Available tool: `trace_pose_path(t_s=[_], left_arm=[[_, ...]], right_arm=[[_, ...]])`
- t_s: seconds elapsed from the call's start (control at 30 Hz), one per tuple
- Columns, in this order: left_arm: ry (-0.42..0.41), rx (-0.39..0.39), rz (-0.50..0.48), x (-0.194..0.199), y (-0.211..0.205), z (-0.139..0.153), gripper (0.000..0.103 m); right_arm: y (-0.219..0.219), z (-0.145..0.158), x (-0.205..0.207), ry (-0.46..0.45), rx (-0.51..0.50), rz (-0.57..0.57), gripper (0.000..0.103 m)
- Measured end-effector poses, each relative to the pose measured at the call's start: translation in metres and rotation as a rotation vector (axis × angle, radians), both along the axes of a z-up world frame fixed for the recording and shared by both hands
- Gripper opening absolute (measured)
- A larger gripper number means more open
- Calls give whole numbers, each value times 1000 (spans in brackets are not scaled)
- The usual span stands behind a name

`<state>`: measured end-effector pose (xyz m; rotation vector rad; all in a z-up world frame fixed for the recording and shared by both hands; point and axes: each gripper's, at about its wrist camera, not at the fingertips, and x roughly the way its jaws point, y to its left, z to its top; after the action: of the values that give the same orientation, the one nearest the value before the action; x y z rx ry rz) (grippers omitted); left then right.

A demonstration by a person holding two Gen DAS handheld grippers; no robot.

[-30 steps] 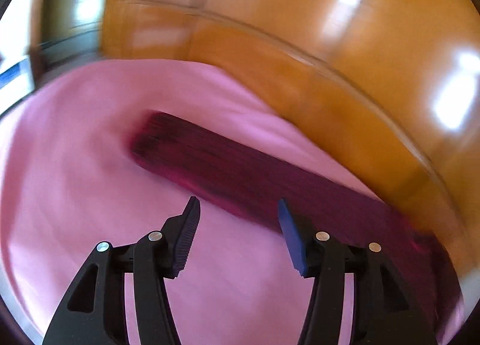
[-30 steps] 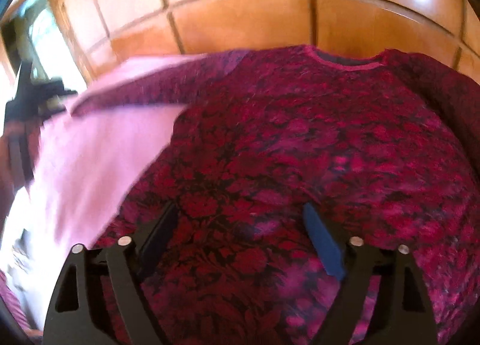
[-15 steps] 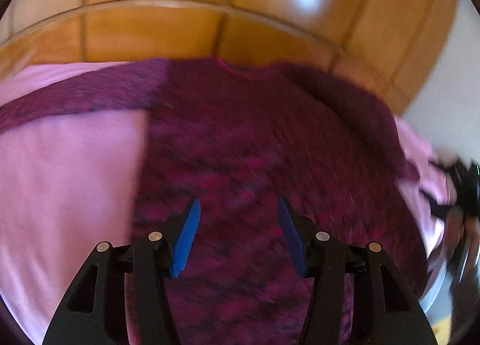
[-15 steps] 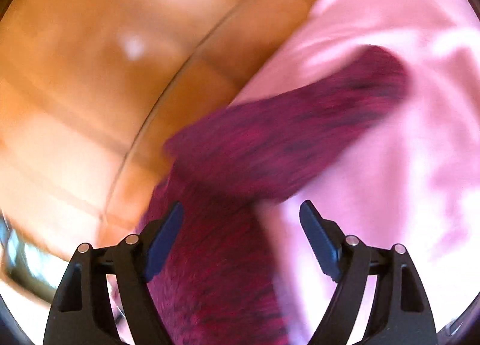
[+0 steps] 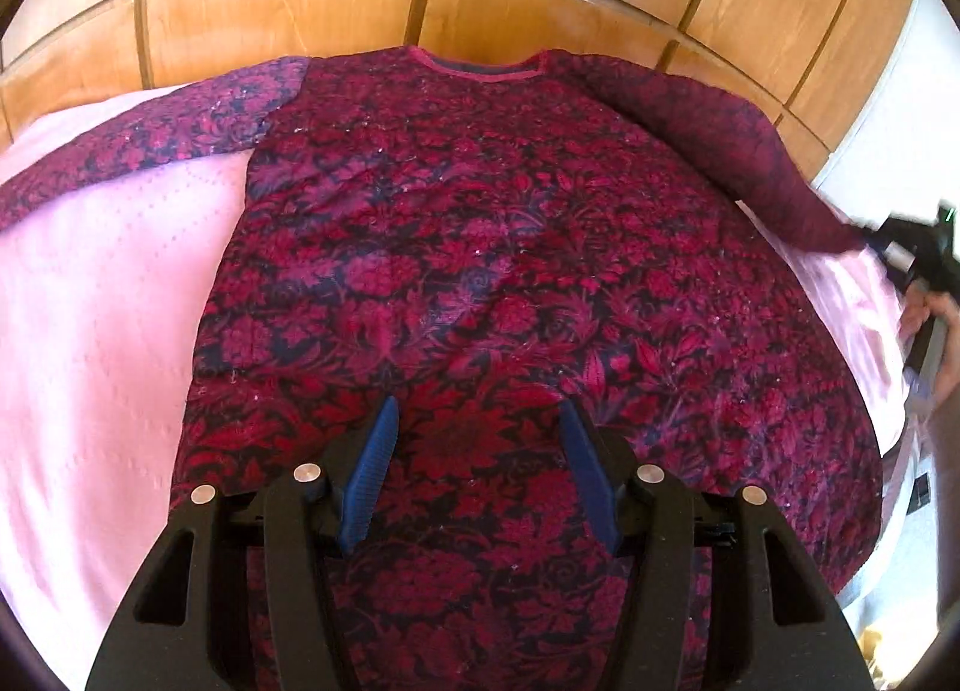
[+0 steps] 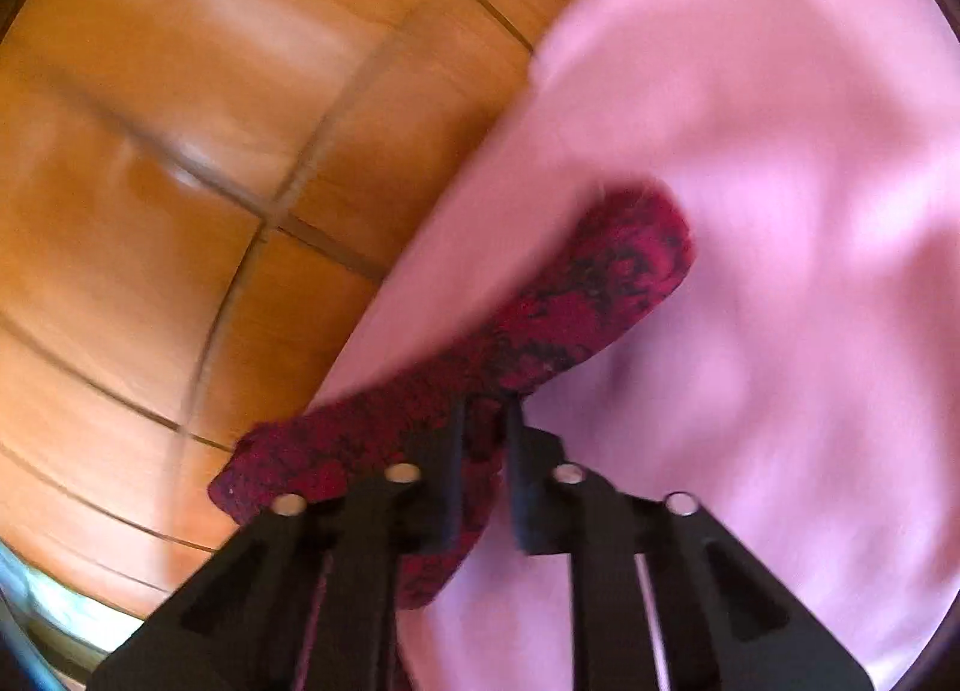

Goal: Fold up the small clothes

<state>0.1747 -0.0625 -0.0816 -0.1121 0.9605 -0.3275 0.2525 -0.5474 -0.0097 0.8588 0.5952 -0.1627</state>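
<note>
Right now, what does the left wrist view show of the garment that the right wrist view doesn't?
Only the left wrist view shows the whole crimson floral long-sleeved top spread flat, its neckline, both sleeves, and the open left gripper over its hem. Only the right wrist view shows the right gripper shut on the right sleeve near the cuff. Both show the pink bedsheet and wooden panelled wall.

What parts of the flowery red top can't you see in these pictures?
- Left wrist view: the top's bottom hem, covered by the left gripper.
- Left wrist view: the left sleeve's cuff, cut off by the edge.
- Right wrist view: the sleeve pattern, blurred; right gripper hides the pinched part.
</note>
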Motion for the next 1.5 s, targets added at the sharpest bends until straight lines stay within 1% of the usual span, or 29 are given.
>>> trace_pose_path(t_s=[0.07, 0.13, 0.17, 0.2, 0.23, 0.27, 0.3, 0.33, 0.37, 0.43, 0.5, 0.53, 0.57, 0.6, 0.63, 0.67, 0.73, 0.87, 0.93, 1.0, 1.1, 1.17, 1.23, 1.27, 1.3, 1.33, 1.4, 1.47, 1.5], left_arm=[[1, -5, 5, 0, 1, 0, 55], [1, -3, 9, 1, -2, -1, 56], [0, -2, 12, 1, -3, -1, 56], [0, -2, 13, 1, -3, -1, 56], [-1, -1, 14, 1, -3, -1, 56], [1, 0, 15, 1, -2, 0, 56], [2, -2, 17, 1, -2, -1, 56], [4, -5, 19, 1, -1, 0, 56], [8, -8, 21, 2, 0, 0, 56], [15, -18, 23, 2, 2, 2, 56], [16, -21, 33, -1, 8, 6, 56], [15, -22, 47, -3, 13, 9, 56], [13, -29, 57, -5, 18, 11, 56], [9, -33, 75, -8, 24, 13, 60], [3, -33, 95, -11, 31, 16, 64], [-8, -35, 119, -15, 40, 18, 68], [-19, -18, 172, -23, 58, 22, 68], [15, -23, 240, -36, 88, 17, 68], [41, -27, 259, -45, 98, 9, 68], [51, -43, 259, -54, 102, 4, 68], [69, -72, 232, -64, 104, -5, 67], [58, -58, 201, -69, 97, -6, 61], [48, -47, 179, -70, 94, -6, 58], [47, -50, 173, -71, 93, -6, 53], [48, -58, 166, -70, 92, -7, 44], [49, -64, 151, -70, 91, -7, 40], [44, -58, 124, -70, 87, -7, 22], [30, -35, 98, -70, 82, -3, 15], [26, -36, 88, -70, 81, 0, 14]], right_arm=[[7, 43, -2, -37, -251, -31, 9], [8, 68, 0, -42, -425, -80, 8], [6, 73, 2, -24, -504, -109, 8], [2, 73, 6, -6, -551, -130, 7], [-2, 68, 15, 23, -581, -143, 0], [-8, 59, 26, 83, -617, -175, 0], [-16, 48, 31, 119, -620, -188, 0], [-21, 37, 40, 150, -591, -178, 0], [-32, 17, 51, 202, -519, -145, 0], [-38, -4, 55, 261, -467, -152, 0], [-36, -11, 50, 250, -407, -128, 2], [-30, -14, 43, 237, -383, -103, 5], [-26, -11, 42, 223, -364, -77, 17], [-23, -7, 37, 203, -338, -41, 28], [-15, -8, 32, 180, -316, -4, 44], [-1, -4, 24, 155, -307, 43, 44], [27, 4, 21, 118, -271, 151, 44], [96, 8, -1, 65, -193, 416, 44], [124, 7, -11, 66, -174, 511, 44], [156, 5, -22, 95, -212, 599, 44], [184, -6, -52, 149, -268, 688, 44], [197, -12, -73, 190, -319, 703, 44], [201, -18, -96, 227, -319, 710, 45], [201, -19, -102, 234, -312, 706, 46], [200, -22, -111, 246, -297, 701, 46], [200, -23, -115, 253, -284, 701, 46], [206, -23, -124, 259, -264, 706, 44], [205, -29, -126, 261, -283, 710, 21], [210, -30, -130, 258, -303, 712, 19]])
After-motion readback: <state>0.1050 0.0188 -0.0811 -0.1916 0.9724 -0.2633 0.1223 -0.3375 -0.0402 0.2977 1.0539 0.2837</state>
